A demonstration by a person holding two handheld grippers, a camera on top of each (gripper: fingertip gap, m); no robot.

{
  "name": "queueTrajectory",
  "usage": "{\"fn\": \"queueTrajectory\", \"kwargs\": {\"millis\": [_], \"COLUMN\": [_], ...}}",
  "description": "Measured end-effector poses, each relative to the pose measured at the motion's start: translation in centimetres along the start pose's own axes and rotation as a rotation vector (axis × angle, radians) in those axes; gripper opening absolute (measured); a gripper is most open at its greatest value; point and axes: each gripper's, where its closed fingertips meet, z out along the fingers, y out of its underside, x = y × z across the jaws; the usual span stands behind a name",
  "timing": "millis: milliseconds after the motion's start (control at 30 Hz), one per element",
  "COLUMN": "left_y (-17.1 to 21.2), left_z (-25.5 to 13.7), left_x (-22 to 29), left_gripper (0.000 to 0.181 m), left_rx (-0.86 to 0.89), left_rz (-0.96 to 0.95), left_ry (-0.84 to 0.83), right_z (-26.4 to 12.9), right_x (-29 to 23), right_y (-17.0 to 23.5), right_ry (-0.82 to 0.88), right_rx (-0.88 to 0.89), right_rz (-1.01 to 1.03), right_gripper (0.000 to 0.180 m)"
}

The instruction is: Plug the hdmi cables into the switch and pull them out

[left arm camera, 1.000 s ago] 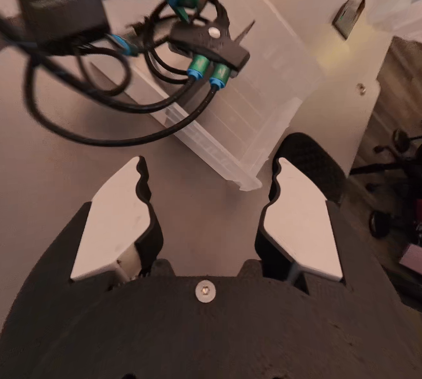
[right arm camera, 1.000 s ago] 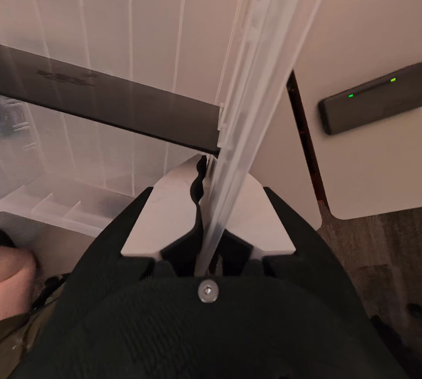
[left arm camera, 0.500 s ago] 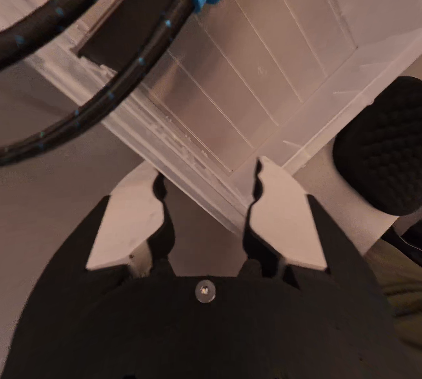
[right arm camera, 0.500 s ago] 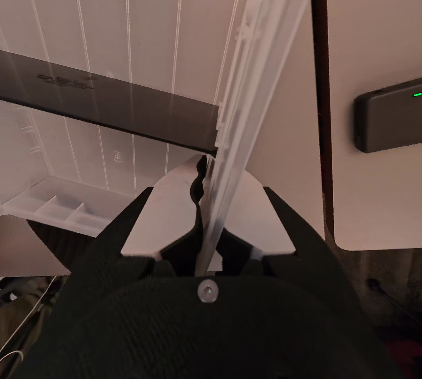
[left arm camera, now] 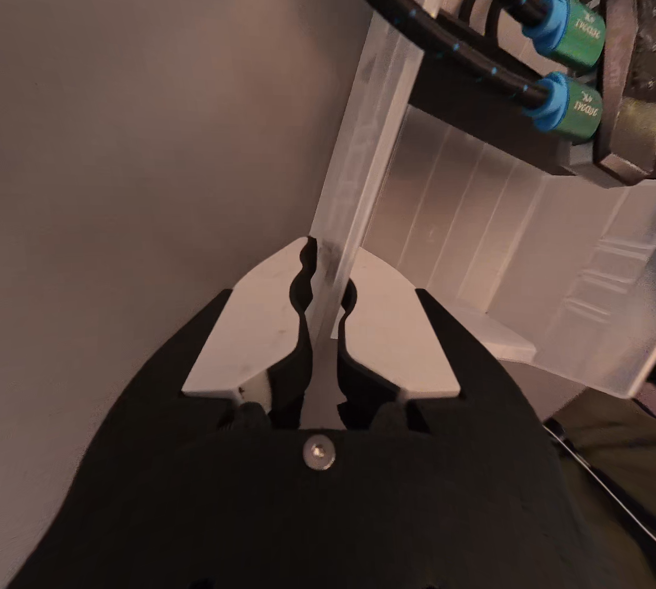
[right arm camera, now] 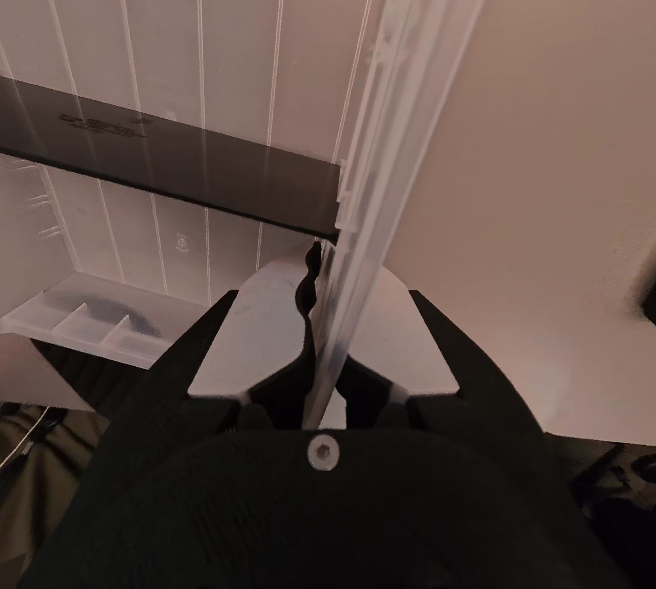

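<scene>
Fingers of the left gripper (left arm camera: 324,291) are clenched on the thin rim of a clear plastic bin (left arm camera: 504,252). Fingers of the right gripper (right arm camera: 328,291) grasp the rim of the same bin (right arm camera: 220,50) at another side. In the left wrist view the black switch (left arm camera: 610,153) rests above the bin's inside, at the upper right, with two hdmi cables (left arm camera: 440,35) plugged into it by green connectors with blue collars. A black strip (right arm camera: 170,160) crosses the bin. The pale table (left arm camera: 149,117) lies beside the bin.
</scene>
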Motion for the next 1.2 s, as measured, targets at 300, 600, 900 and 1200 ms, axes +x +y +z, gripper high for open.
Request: {"fn": "queueTrajectory", "kwargs": {"millis": [300, 600, 900, 1200], "left_y": [10.0, 13.8, 16.6, 18.0], "left_z": [-5.9, -7.6, -8.2, -9.1], "left_x": [-11.8, -15.2, -14.6, -16.6], "left_gripper": [0.014, 0.013, 0.012, 0.012], "left_rx": [0.137, 0.268, 0.238, 0.333], "left_rz": [-0.383, -0.576, -0.564, -0.646], "left_ry": [-0.077, -0.059, -0.069, -0.106], "right_z": [0.8, 1.0, 0.8, 1.0], "right_x": [-4.4, -5.5, -3.5, -4.6], "right_y": [-2.4, -4.4, -4.6, -4.6], "right_ry": [0.009, 0.033, 0.044, 0.034], "right_rx": [-0.031, -0.074, -0.127, -0.140], "right_rz": [-0.098, -0.167, -0.162, -0.151], "right_gripper": [0.004, 0.004, 0.004, 0.004]}}
